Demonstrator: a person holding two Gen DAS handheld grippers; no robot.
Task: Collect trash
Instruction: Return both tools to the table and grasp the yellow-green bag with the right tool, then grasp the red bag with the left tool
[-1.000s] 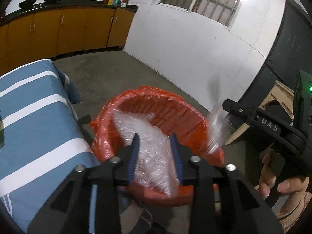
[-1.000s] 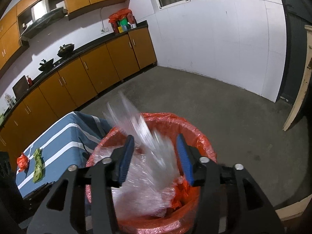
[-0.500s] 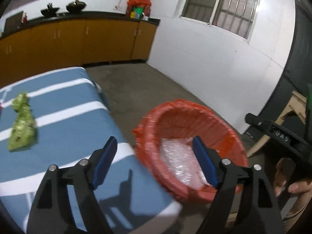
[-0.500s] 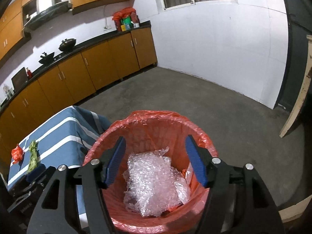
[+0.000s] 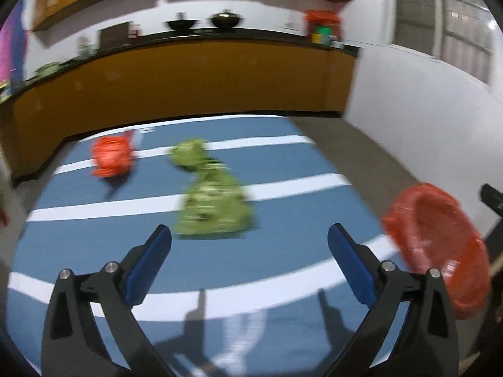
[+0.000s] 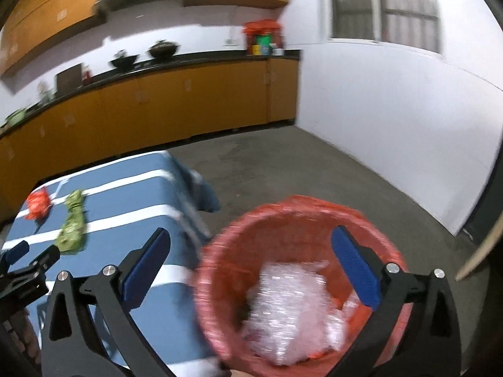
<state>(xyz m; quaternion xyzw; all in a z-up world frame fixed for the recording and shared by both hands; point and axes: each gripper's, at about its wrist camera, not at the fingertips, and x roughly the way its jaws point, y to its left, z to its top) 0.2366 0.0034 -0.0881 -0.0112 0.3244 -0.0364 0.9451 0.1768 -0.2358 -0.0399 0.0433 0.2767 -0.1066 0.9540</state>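
The left gripper [image 5: 250, 240] was above the table [image 5: 283, 220], which was covered with a blue cloth with white stripes, and its jaws were opening wide with nothing between the blue pads. Just beyond its fingertips a crumpled green wrapper [image 5: 210, 201] lay on the cloth, and farther away, toward the far left corner of the table, lay a crumpled red wrapper [image 5: 111, 157]; the two pieces were near each other but apart. The picture was blurred, so the print on the wrappers could not be read. At the right edge of the left wrist view stood the bin [image 5: 440, 251], lined with a red plastic bag, beside the table and lower than its top. The right gripper [image 6: 250, 246] was over this bin [image 6: 220, 282], and its jaws were opening too, holding nothing. Inside the bin lay a heap of clear bubble wrap [image 6: 292, 308], resting on the bottom, not touched by the pads. In the right wrist view the green wrapper [image 6: 72, 226] and the red wrapper [image 6: 37, 202] were seen on the far part of the table [image 6: 141, 194], and one finger of the left gripper [image 6: 25, 267] showed at the left edge. Behind the table ran a row of orange-brown cabinets [image 6: 157, 106] under a dark counter, and the floor [image 6: 314, 169] was bare grey concrete.
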